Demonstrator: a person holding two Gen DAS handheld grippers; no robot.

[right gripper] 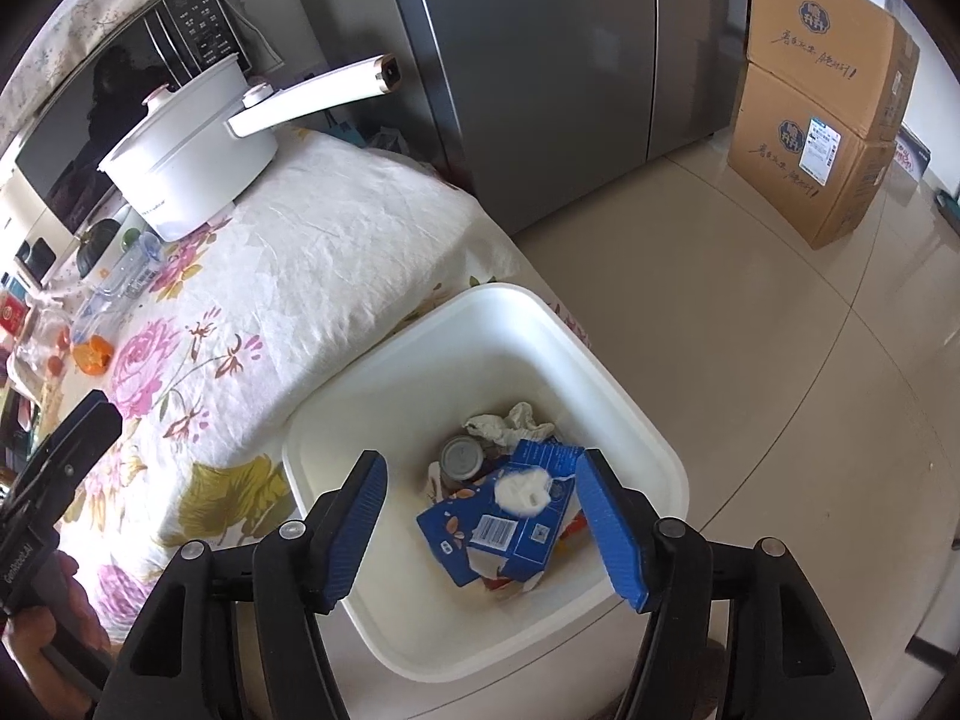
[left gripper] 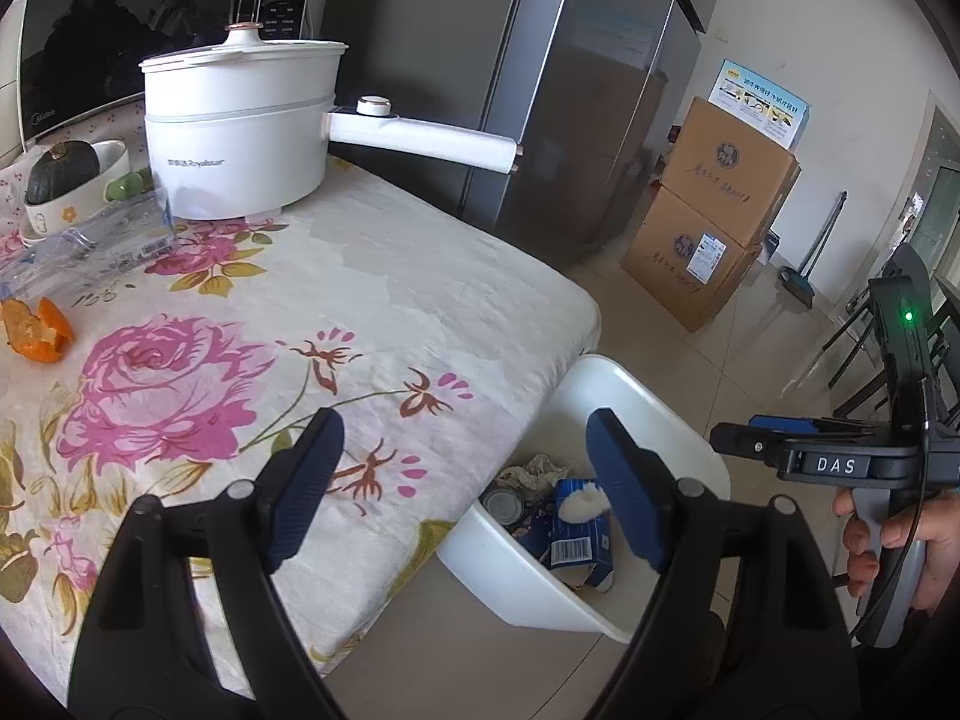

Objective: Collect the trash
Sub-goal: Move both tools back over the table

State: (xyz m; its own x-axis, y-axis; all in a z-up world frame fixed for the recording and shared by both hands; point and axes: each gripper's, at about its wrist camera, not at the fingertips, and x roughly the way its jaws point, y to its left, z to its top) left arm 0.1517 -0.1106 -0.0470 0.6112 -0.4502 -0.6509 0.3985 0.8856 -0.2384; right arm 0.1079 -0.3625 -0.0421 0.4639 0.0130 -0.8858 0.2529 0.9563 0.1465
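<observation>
A white bin (right gripper: 618,396) stands on the floor by the table's corner; it also shows in the left wrist view (left gripper: 648,396). It holds a blue carton (right gripper: 510,528), a tin can (right gripper: 462,459), crumpled paper (right gripper: 507,420) and a white wad (right gripper: 525,489). My right gripper (right gripper: 483,516) is open and empty above the bin. My left gripper (left gripper: 465,489) is open and empty over the table's near corner. Orange peel (left gripper: 39,330) and an empty clear plastic bottle (left gripper: 78,246) lie on the flowered tablecloth (left gripper: 360,276) at the left.
A white electric pot (left gripper: 240,132) with a long handle stands at the table's back, a microwave (left gripper: 90,30) behind it. A bowl with a squash (left gripper: 66,180) sits at the left. A grey fridge (left gripper: 570,90) and stacked cardboard boxes (left gripper: 714,210) stand beyond.
</observation>
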